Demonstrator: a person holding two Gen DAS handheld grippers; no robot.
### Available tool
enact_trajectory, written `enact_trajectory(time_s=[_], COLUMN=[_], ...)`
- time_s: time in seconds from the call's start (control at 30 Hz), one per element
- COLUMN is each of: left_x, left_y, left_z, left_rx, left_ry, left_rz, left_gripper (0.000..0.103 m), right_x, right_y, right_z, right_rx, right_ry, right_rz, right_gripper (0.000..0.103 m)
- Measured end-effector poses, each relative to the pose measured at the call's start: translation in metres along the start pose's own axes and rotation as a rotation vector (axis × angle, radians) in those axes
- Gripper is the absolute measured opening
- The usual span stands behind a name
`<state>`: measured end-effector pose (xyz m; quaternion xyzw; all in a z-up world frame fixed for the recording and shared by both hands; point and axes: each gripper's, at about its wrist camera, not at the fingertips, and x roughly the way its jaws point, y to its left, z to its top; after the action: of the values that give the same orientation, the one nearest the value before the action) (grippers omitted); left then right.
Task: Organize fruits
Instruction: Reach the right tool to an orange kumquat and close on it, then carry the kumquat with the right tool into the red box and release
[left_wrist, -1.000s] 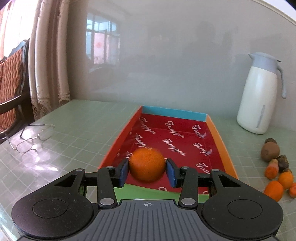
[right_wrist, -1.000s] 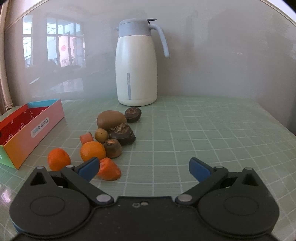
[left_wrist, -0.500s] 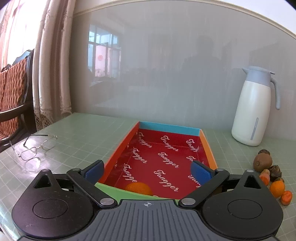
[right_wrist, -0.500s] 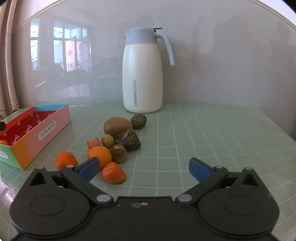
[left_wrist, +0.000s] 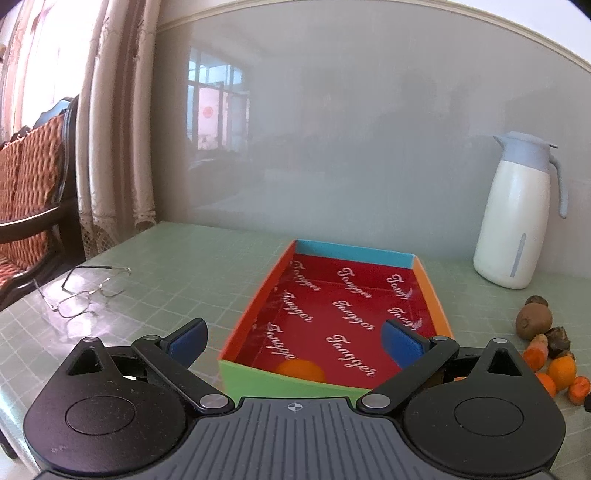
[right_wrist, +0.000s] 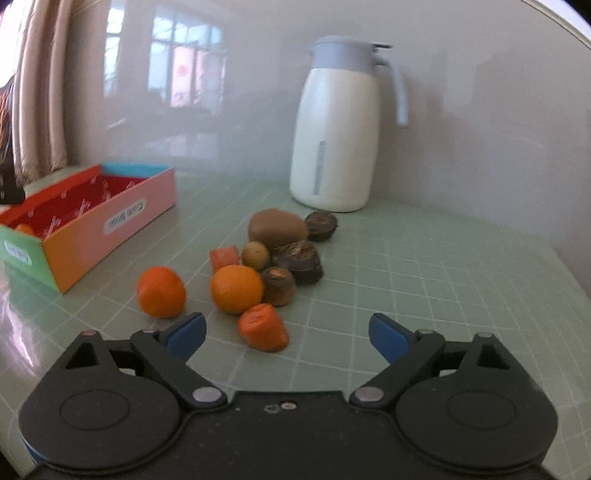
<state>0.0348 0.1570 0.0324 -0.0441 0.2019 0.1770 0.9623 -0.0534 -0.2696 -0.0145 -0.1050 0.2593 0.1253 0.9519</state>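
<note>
My left gripper (left_wrist: 295, 341) is open and empty above the near end of the red-lined box (left_wrist: 354, 254). An orange (left_wrist: 301, 370) lies inside the box by its near green wall. My right gripper (right_wrist: 288, 332) is open and empty, just short of the fruit pile. In the pile are an orange carrot piece (right_wrist: 263, 327), two oranges (right_wrist: 236, 289) (right_wrist: 161, 292), a kiwi (right_wrist: 277, 229), a small longan (right_wrist: 255, 254) and several dark brown fruits (right_wrist: 301, 260). The box also shows in the right wrist view (right_wrist: 110, 225), left of the pile.
A white thermos jug (right_wrist: 336, 125) stands behind the fruit pile against the wall. Wire-rimmed glasses (left_wrist: 85, 291) lie on the green tiled table left of the box. A chair (left_wrist: 33, 206) and curtain are at the far left.
My left gripper opened and let the orange drop into the box, then rose and drew back. My right gripper moved closer to the fruit pile.
</note>
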Motion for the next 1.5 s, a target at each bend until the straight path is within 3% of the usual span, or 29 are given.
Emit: enact_trajectory(time_s=[0.23, 0.5, 0.67, 1.5], left_x=[-0.002, -0.001, -0.001, -0.001], left_y=[0.016, 0.024, 0.021, 0.031], left_z=[-0.001, -0.001, -0.002, -0.002], left_rx=[-0.027, -0.042, -0.035, -0.070], left_ry=[0.004, 0.014, 0.012, 0.009], left_rz=[0.030, 0.034, 0.029, 0.041], left_gripper=[0.100, 0.100, 0.100, 0.100], right_x=[0.021, 0.026, 0.029, 0.006], right_y=[0.007, 0.006, 0.000, -0.019], right_z=[0.003, 0.001, 0.003, 0.017], right_rx=[-0.050, -0.033, 0.015, 0.140], right_ry=[0.061, 0.083, 0.094, 0.013], right_rz=[0.006, 0.023, 0.079, 0.041], right_gripper=[0.068, 0.059, 0.034, 0.033])
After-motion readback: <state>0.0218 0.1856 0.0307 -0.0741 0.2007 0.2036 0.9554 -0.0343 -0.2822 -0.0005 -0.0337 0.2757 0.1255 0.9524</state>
